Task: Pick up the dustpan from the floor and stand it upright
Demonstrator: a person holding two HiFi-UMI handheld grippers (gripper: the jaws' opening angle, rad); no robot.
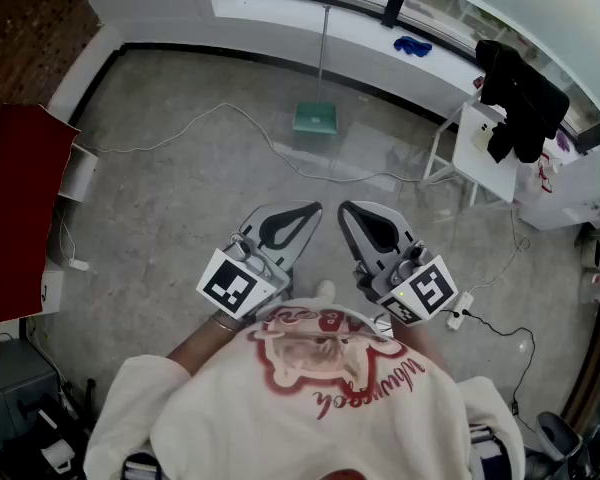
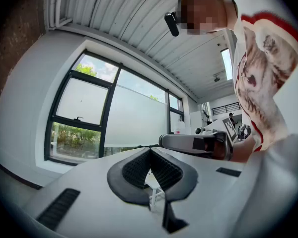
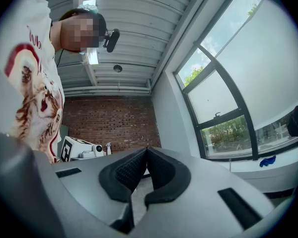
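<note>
The grey floor [image 1: 180, 218] fills most of the head view, with a white table [image 1: 480, 133] at the right and a cable [image 1: 240, 113] trailing across the middle. The green dustpan [image 1: 315, 118] sits on the floor near the far wall [image 1: 280, 33], well ahead of both grippers. Its thin handle [image 1: 325, 58] runs toward the wall; I cannot tell whether it lies flat or leans.

The left gripper [image 1: 313, 210] and right gripper [image 1: 344, 209] are held side by side at chest level, nowhere near the pan. Each has its fingers [image 2: 134, 170] closed tip to tip on nothing.

The pan looks like light, stiff plastic, probably smooth and a bit slippery. The handle is likely the best hold: narrow enough for the fingers, taken low near the pan so that it swings less when raised.
</note>
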